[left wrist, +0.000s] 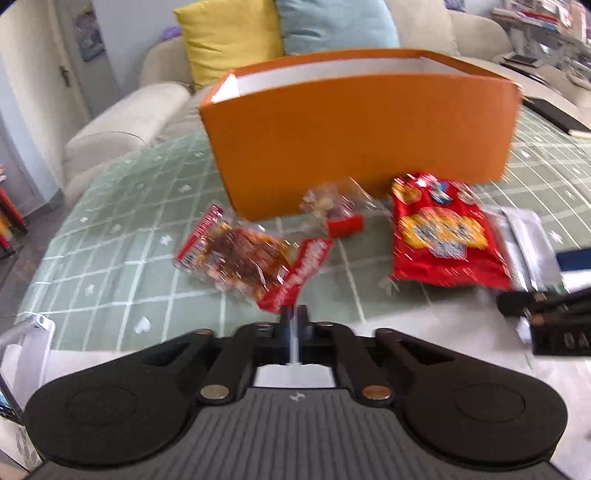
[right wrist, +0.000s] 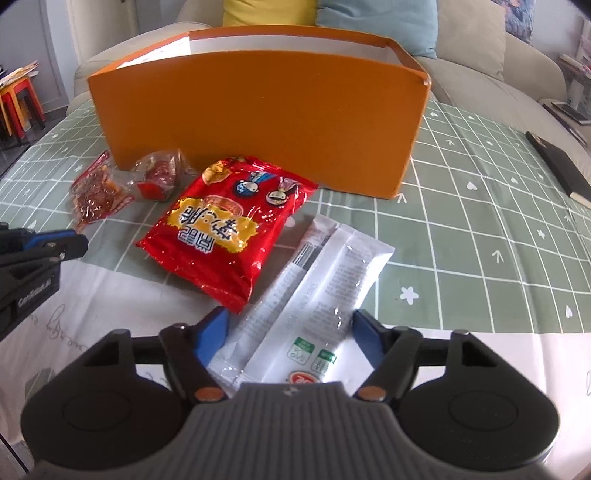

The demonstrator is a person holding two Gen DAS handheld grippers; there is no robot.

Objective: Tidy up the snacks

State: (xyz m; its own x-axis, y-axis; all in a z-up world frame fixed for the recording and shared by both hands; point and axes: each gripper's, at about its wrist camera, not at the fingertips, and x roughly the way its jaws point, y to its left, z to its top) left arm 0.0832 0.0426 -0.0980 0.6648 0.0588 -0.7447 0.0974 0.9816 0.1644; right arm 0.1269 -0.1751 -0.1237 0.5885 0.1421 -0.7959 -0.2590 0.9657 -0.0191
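Snacks lie on the green checked tablecloth (right wrist: 480, 206) in front of the orange box (right wrist: 258, 122), which stands open at the top with its white inner walls showing. From left to right in the right wrist view we note a clear packet of reddish-brown dried food (right wrist: 96, 192), a small clear wrapper with a red label (right wrist: 159, 177) just beside it and near the box wall, a large red bag with yellow lettering (right wrist: 229, 229), and a white packet (right wrist: 314, 295) lying lengthwise toward the camera, its left edge touching or just under the red bag. Our right gripper (right wrist: 290, 334) has its jaws spread wide, one blue pad on each side of the near end of the white packet; the pads look just clear of the wrapper, though we cannot say for certain whether the left one touches it. Our left gripper (left wrist: 294, 317) has its jaws brought together with only a thin slit between them; nothing is held. It sits just short of the nearest red strip of the dried-food packet (left wrist: 236, 254). The left wrist view is motion-blurred, so print on the wrappers there is unreadable. A dark notebook (right wrist: 561, 166) lies on the cloth to the right, well apart from the snacks. A beige sofa (right wrist: 480, 55) with a yellow cushion (left wrist: 229, 37) and a light blue cushion (left wrist: 332, 26) stands behind the box.
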